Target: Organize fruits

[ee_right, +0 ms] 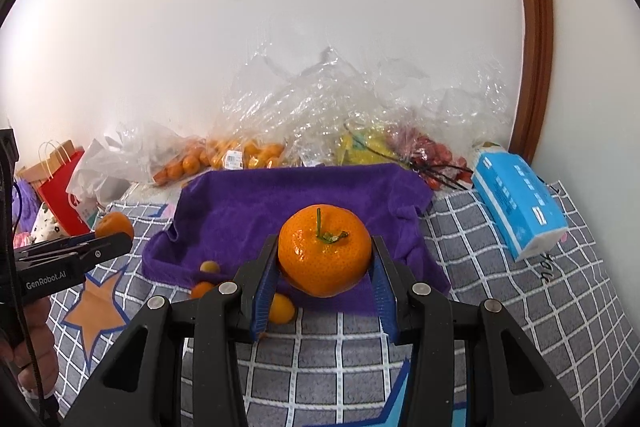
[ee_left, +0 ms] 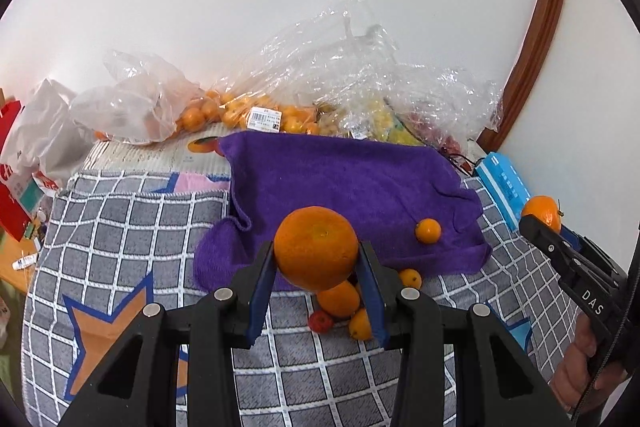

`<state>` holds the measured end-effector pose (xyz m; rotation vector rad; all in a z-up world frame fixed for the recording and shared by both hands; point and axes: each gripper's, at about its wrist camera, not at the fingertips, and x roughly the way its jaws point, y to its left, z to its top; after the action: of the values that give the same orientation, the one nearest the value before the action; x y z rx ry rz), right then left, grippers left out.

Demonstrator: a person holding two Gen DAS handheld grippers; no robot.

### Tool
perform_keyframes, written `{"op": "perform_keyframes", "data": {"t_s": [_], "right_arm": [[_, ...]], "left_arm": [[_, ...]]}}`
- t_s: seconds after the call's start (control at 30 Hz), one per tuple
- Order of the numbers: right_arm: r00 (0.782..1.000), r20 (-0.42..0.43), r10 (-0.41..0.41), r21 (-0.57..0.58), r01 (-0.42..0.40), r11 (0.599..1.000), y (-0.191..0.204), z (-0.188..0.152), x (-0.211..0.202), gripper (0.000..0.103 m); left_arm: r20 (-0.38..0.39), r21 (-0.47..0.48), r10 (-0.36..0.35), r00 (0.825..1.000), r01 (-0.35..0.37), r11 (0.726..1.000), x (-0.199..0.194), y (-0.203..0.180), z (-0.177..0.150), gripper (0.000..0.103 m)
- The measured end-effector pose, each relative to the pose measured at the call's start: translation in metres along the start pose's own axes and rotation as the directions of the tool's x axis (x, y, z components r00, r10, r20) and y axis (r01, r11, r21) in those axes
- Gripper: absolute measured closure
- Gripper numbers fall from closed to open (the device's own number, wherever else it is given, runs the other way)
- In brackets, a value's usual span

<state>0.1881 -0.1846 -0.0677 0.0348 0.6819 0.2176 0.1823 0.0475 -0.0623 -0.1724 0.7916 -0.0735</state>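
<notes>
Blue-padded fingers (ee_left: 262, 291) of the left gripper (ee_left: 316, 291) clamp a large orange (ee_left: 316, 253) between them, lifted clear of the grey checked cloth (ee_left: 132, 227). Below and just beyond the fingertips lies a small cluster of fruit (ee_left: 342, 307) — several small oranges and one red piece — at the near edge of a purple towel (ee_left: 344, 183); one small orange (ee_left: 428, 231) sits alone on the towel, ahead and to the right. Right gripper (ee_right: 326, 281) likewise closes on a stemmed orange (ee_right: 324, 255), stem upward, held above the towel's near edge. Each tool appears at the side of the other's view, angled inward, with the holding hand (ee_left: 580, 371) partly visible beneath its handle. Ahead of both tools, against the wall, clear plastic bags (ee_right: 320, 115) hold small oranges (ee_right: 240, 155), yellow fruit (ee_right: 360, 147) and red fruit (ee_right: 436, 155). Right of the right gripper — a blue tissue pack (ee_right: 520, 203) rests on the cloth.
</notes>
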Motion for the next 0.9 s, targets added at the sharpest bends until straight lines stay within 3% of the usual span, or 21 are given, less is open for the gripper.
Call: {"op": "perform_keyframes", "data": {"t_s": [0.47, 0.9], "right_arm": [[1.0, -0.025, 0.011, 0.021, -0.01, 1.0, -0.009, 0.025, 0.041, 0.06], [0.995, -0.096, 0.009, 0.039, -0.005, 0.999, -0.018, 0.022, 0.107, 0.06]], "left_arm": [[-0.015, 0.002, 0.003, 1.0, -0.003, 1.0, 0.026, 0.002, 0.033, 0.064], [-0.094, -0.014, 0.009, 0.996, -0.01, 1.0, 0.083, 0.017, 0.044, 0.064]]}}
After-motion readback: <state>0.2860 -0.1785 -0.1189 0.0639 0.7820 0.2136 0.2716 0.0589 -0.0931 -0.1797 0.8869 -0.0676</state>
